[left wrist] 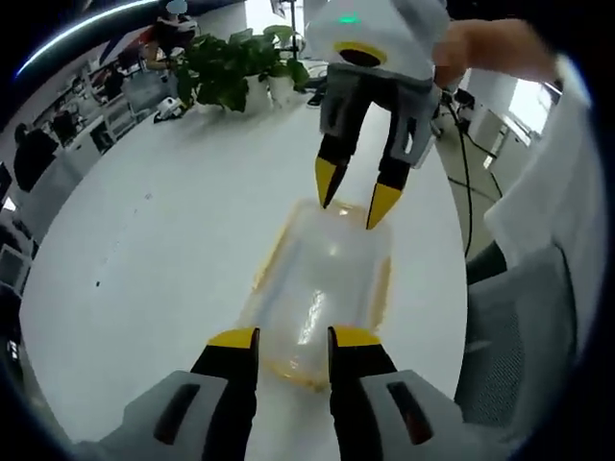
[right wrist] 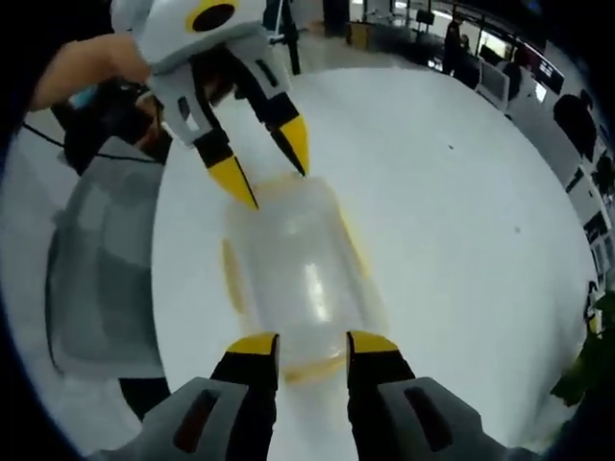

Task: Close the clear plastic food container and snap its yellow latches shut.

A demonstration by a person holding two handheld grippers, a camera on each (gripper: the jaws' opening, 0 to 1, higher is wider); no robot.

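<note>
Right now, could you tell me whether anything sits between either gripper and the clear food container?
Nothing visible does. The left gripper and right gripper each meet one end of the clear plastic container, jaws open over its yellow latches, on a white table.

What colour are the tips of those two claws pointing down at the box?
Yellow, on black fingers; clearest in the left gripper view.

Setting: an open-plan office. A large white counter (left wrist: 173, 240) carries potted green plants (left wrist: 231, 62) at its far edge. Beyond the plants stand rows of desks with monitors (right wrist: 495, 43) and seated people (left wrist: 29, 154). A grey office chair (right wrist: 101, 279) stands beside the counter.
</note>
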